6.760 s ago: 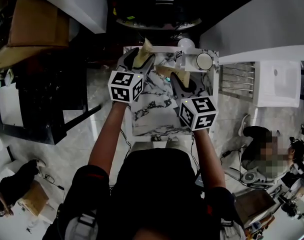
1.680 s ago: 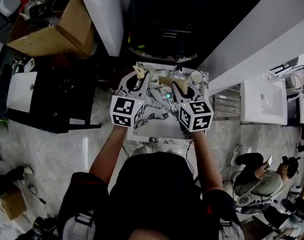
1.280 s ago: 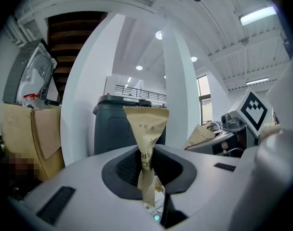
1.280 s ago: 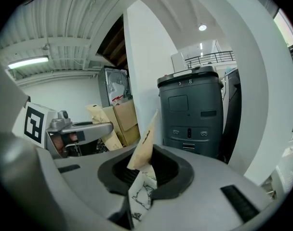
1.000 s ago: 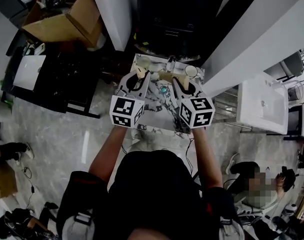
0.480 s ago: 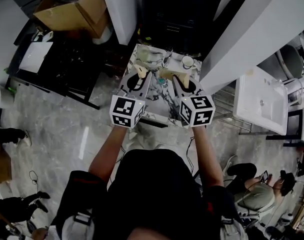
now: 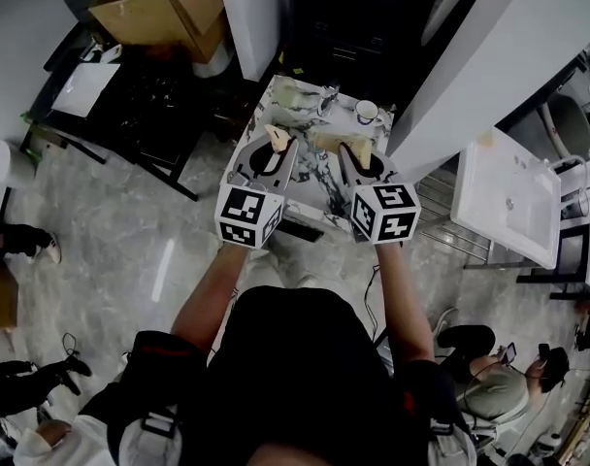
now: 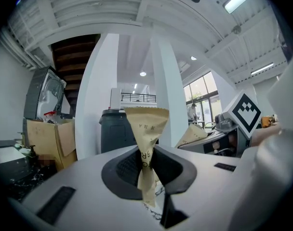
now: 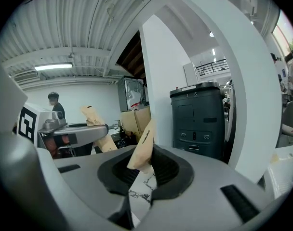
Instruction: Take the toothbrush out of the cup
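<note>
My left gripper [image 7: 274,146] is shut on a tan paper packet [image 8: 146,129] that stands up fanned between its pads. A second tan packet [image 9: 142,148] leans left in my right gripper [image 7: 356,153], which is shut on it too. Both are held level in the air, side by side. In the head view the small marble table [image 7: 305,178] lies below and beyond them. A white cup [image 7: 366,112] stands at its far right corner. I cannot make out a toothbrush. From the left gripper view [image 8: 146,172] the right one shows at the right edge.
An open cardboard box [image 7: 164,13] and a white pillar [image 7: 251,17] stand at the far left. A black bench [image 7: 140,105] is left of the table, a white basin [image 7: 504,197] right of it. A dark bin [image 9: 199,119] stands ahead. People sit at the picture's edges.
The marble table has drawn away and looks smaller and farther up the picture. Both grippers moved back with the person, side by side, each still shut on its packet.
</note>
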The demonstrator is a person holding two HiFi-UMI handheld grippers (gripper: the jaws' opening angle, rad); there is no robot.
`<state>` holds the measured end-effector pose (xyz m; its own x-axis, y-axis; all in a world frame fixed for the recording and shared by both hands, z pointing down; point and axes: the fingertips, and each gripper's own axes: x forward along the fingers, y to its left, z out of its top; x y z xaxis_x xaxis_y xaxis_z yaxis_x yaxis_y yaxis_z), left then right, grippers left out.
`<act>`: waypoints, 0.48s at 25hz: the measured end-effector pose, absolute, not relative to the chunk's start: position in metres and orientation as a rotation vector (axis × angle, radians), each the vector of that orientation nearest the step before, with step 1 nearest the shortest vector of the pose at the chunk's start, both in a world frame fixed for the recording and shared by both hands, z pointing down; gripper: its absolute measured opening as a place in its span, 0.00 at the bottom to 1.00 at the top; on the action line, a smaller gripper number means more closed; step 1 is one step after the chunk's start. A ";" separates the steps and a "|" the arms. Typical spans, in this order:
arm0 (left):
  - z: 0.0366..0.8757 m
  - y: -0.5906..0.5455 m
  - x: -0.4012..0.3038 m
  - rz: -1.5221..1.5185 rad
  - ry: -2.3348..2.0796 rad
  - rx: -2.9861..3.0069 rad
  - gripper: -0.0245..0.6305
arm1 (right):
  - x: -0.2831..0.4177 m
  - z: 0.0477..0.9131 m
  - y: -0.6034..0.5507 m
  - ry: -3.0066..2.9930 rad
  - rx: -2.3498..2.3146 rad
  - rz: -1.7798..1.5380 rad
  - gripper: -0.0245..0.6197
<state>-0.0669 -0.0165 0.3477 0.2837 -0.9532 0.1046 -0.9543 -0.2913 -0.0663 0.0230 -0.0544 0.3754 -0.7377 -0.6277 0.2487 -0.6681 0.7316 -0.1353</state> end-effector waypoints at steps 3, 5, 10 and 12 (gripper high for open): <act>0.344 -0.009 -0.066 0.192 -1.880 2.509 0.12 | 0.020 0.373 -0.047 -2.766 1.019 0.316 0.15; 0.342 -0.005 -0.067 0.192 -1.878 2.513 0.13 | 0.017 0.372 -0.043 -2.775 1.006 0.312 0.15; 0.338 0.003 -0.072 0.202 -1.866 2.531 0.12 | 0.010 0.366 -0.037 -2.786 1.012 0.316 0.15; 0.337 0.003 -0.076 0.199 -1.862 2.536 0.12 | 0.007 0.364 -0.037 -2.789 1.022 0.326 0.15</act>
